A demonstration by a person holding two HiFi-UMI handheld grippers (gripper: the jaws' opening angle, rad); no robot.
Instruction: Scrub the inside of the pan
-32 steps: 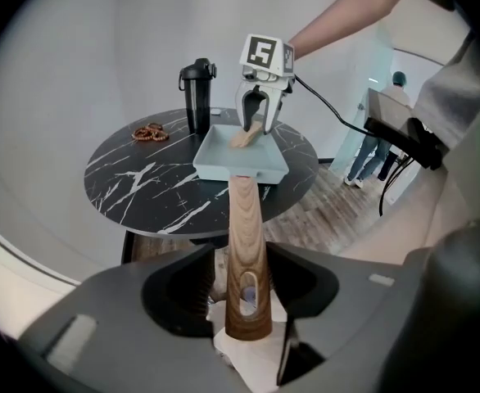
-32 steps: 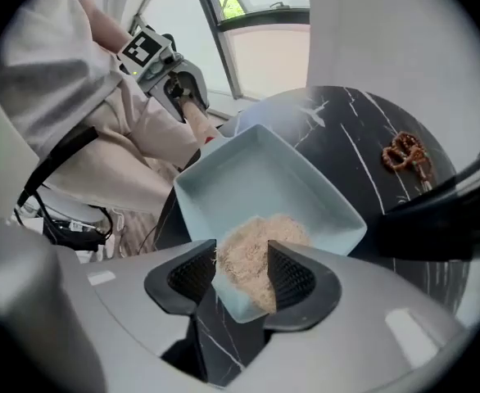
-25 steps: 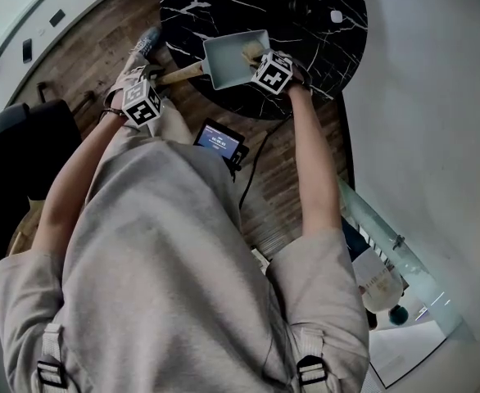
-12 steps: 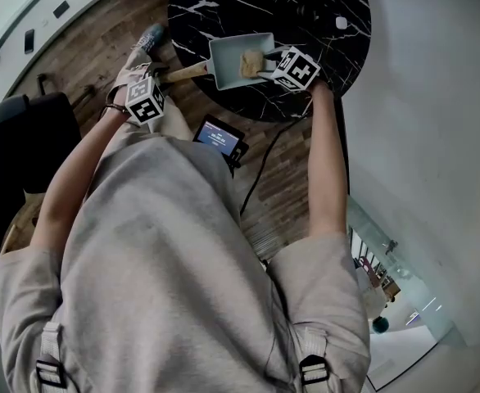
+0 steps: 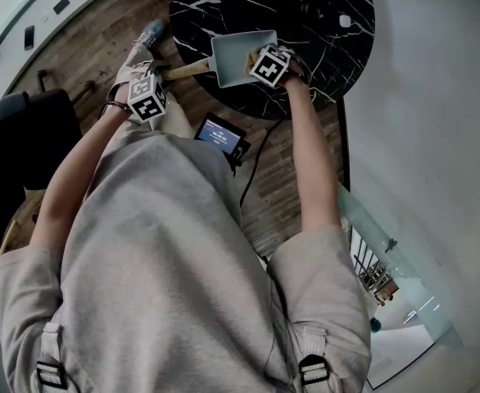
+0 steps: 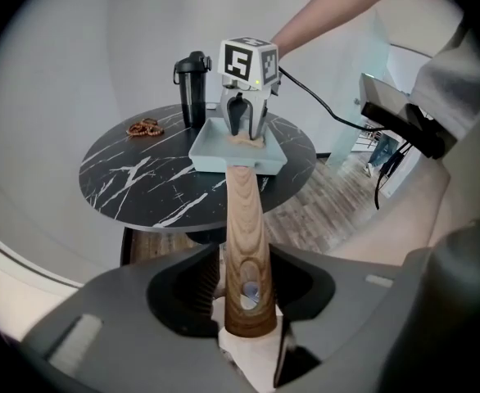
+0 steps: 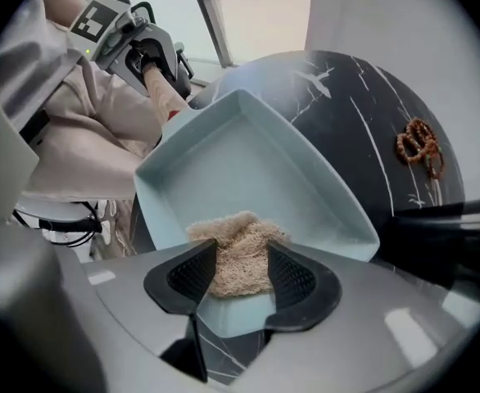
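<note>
Head view steeply down over table (image 5: 322, 64); both gripper views close, facing each other across pan (image 7: 248, 166)

the pan (image 7: 248, 162) is pale blue-grey, its handle (image 6: 244, 219) light wood with darker grain, the scrubber (image 7: 236, 248) beige; the table (image 6: 142, 182) is black veined with white like marble, the floor (image 5: 277, 191) brown planks, the bottle (image 6: 193, 92) black, the beads (image 7: 418, 144) reddish brown

Likely an office lounge or studio, not a kitchen: round black marble table (image 5: 305, 6) ahead of the left gripper (image 6: 244, 289), wood-plank floor (image 5: 101, 47), curved white walls (image 5: 436, 97), glass partition (image 5: 387, 256) behind the right gripper (image 7: 240, 273), black chair (image 5: 27, 137) behind the left
</note>
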